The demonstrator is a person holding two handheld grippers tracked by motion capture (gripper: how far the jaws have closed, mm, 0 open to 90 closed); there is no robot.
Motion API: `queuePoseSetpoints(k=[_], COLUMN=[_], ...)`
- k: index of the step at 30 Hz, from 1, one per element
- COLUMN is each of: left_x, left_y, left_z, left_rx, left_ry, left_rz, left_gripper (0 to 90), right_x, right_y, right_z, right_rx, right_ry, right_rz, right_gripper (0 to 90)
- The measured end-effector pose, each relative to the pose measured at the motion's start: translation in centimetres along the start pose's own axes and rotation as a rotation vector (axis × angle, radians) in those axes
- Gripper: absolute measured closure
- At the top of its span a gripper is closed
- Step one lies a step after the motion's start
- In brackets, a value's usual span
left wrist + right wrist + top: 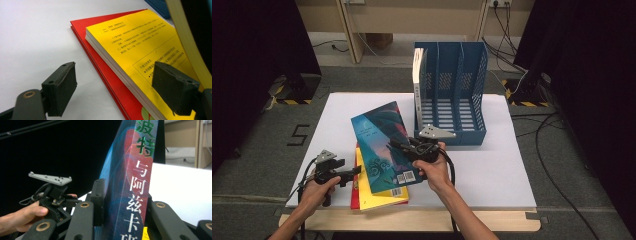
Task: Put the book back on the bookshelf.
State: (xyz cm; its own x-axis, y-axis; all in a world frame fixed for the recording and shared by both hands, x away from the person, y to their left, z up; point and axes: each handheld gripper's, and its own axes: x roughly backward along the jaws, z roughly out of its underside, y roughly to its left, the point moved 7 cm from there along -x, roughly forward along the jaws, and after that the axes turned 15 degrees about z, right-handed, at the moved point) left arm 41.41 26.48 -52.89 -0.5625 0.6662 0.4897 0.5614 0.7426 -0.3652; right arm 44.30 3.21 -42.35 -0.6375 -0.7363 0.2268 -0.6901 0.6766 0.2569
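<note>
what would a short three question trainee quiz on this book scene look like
1. True or false: the right gripper is clamped on the blue book.
2. The yellow book lies on: A) a red book B) the blue rack C) bare table.
3. Are the left gripper jaws open or shut?

Key: 1 true; 2 A; 3 open, nothing between its pads.
</note>
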Motion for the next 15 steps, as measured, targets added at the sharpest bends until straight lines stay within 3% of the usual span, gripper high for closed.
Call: queuePoseSetpoints(k=[6,14,15], left_x=[0.1,0.3,0.3], left_y=[-0.1,0.0,0.1], left_z=[-0.2,-0.3,-0.3], left_rx=[0.001,0.011,0.01], left_ry=[-0.015,-0.028,-0.027], left_rz=[0.002,0.003,0.002], left_gripper=[19.1,19.0,19.0], right_x=[0.5,1.9,2.1], right_y=[0.3,0.5,0.3], right_z=[-0.3,-2.1,-2.3], right_rx=[-0.016,0.006,0.014], right_ry=[-0.034,-0.111,-0.116], right_rz=[-0.012,-0.011,0.006], right_gripper=[68.9,68.9,68.9])
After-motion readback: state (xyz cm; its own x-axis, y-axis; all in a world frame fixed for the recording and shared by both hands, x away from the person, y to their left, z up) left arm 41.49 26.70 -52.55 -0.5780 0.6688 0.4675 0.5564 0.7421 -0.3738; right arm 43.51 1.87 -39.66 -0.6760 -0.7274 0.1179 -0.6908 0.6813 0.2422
